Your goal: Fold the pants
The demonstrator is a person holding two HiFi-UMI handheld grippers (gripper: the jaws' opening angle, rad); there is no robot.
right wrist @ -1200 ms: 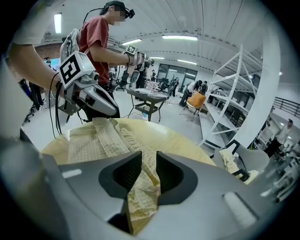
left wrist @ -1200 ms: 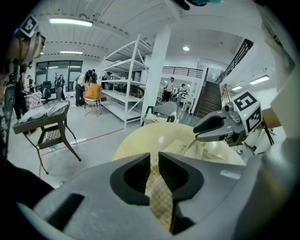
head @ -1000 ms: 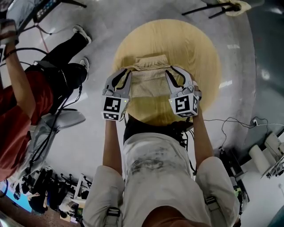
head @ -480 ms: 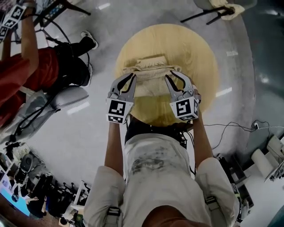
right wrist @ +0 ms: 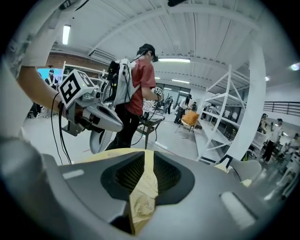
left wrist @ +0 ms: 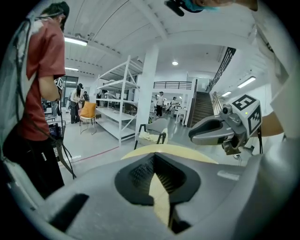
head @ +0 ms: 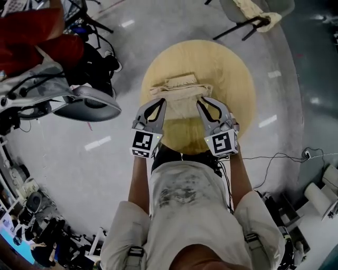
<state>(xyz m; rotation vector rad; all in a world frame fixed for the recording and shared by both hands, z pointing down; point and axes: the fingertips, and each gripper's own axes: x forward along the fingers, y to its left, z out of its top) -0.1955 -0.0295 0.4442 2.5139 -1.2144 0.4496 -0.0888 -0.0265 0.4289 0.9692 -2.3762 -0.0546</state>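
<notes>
Beige pants [head: 182, 95] lie on a round wooden table [head: 232, 68], waistband at the far side. My left gripper [head: 157, 103] is shut on the near left corner of the fabric. A thin beige strip of cloth [left wrist: 159, 197] shows between its jaws in the left gripper view. My right gripper [head: 207, 103] pinches the near right corner. Crumpled fabric [right wrist: 143, 197] fills its jaws, which have just been closing on it. Both hold the near edge up off the table. Each gripper view shows the other gripper, the right one [left wrist: 220, 131] and the left one [right wrist: 96, 119].
A person in a red top [head: 31, 31] stands at the upper left beside a grey office chair [head: 87, 103]. A chair draped with cloth [head: 253, 13] stands beyond the table. Cables [head: 274, 158] run over the floor at the right. White shelving [left wrist: 117, 108] is in the background.
Both grippers have risen with the pants' near edge, and the cloth between them looks shorter. The person in red has shifted toward the upper left corner.
</notes>
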